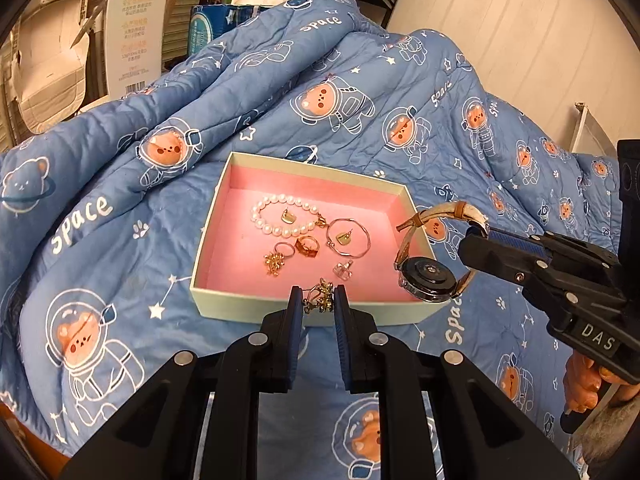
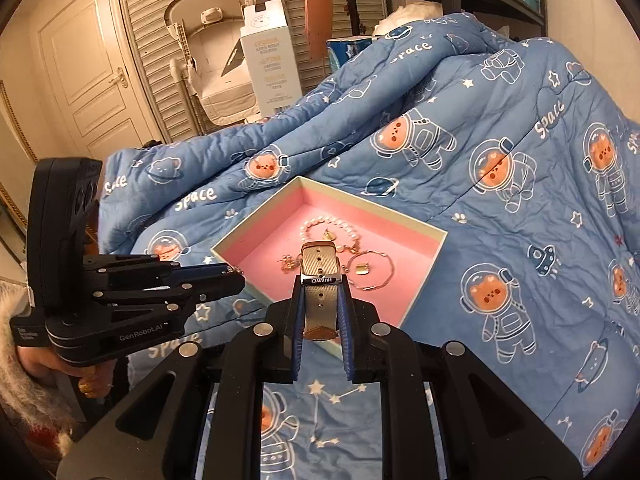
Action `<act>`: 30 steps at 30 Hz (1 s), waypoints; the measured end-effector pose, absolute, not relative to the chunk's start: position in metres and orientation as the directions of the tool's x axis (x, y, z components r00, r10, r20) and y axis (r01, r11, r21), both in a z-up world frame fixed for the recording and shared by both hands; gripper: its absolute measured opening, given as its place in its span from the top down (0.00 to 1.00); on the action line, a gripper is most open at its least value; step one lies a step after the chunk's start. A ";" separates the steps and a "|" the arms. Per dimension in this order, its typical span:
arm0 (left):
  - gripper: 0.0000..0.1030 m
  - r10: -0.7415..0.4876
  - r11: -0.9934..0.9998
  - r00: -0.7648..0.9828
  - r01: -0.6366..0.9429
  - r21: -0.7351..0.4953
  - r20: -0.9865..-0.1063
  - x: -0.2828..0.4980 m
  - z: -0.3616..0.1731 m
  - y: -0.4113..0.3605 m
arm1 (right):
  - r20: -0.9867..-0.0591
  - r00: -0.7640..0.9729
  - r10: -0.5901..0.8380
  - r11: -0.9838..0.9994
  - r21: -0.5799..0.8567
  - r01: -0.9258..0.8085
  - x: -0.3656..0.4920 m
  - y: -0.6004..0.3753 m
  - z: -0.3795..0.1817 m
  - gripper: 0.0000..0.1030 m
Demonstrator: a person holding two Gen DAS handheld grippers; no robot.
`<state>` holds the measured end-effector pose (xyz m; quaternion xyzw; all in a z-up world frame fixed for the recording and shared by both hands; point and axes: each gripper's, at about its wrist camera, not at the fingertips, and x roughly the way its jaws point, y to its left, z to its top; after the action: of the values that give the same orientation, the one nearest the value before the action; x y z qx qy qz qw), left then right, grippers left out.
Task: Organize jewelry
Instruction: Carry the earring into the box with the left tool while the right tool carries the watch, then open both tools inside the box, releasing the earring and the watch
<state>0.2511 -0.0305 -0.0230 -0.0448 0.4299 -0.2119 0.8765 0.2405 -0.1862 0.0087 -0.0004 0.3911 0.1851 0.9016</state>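
Left gripper [image 1: 318,300] is clenched on a small gold charm earring [image 1: 319,299], pinched between its blue pads right at the fingertips; the piece hangs just over the near wall of the jewelry box [image 1: 224,298]. Right gripper [image 2: 322,308] is clamped on the strap of a wristwatch [image 2: 319,280], the beige band running up between its fingers, buckle end forward; in the left wrist view the watch's round case [image 1: 427,280] dangles below the right fingertips, over the box's right-hand near corner. Ahead of both grippers, on the pink lining: a pearl bracelet [image 1: 276,216], a thin gold bangle [image 1: 348,238], two small gold tag charms, gold rings [image 1: 307,246], a gold cluster earring [image 1: 274,262] and a clear stone [image 1: 343,269]. The box sits on a blue space-bear quilt [image 1: 100,240]. Beyond the quilt stands a white carton [image 2: 272,68].
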 end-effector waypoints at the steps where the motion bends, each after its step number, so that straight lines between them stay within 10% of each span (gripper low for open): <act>1: 0.85 -0.416 0.903 0.521 0.337 -0.268 -0.746 0.259 -0.025 -0.032 | -0.709 0.630 0.317 0.936 0.128 -0.326 0.244 -0.187 0.007 0.84; 30: 0.85 -0.273 0.885 0.327 0.453 -0.103 -0.905 0.334 -0.076 -0.085 | -0.806 0.569 0.166 0.934 -0.056 -0.352 0.295 -0.167 -0.047 0.84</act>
<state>0.3343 -0.0847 -0.0763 0.0842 0.5349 -0.2241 0.8103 0.2949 -0.1673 -0.0471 -0.1054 0.4404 0.1474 0.8793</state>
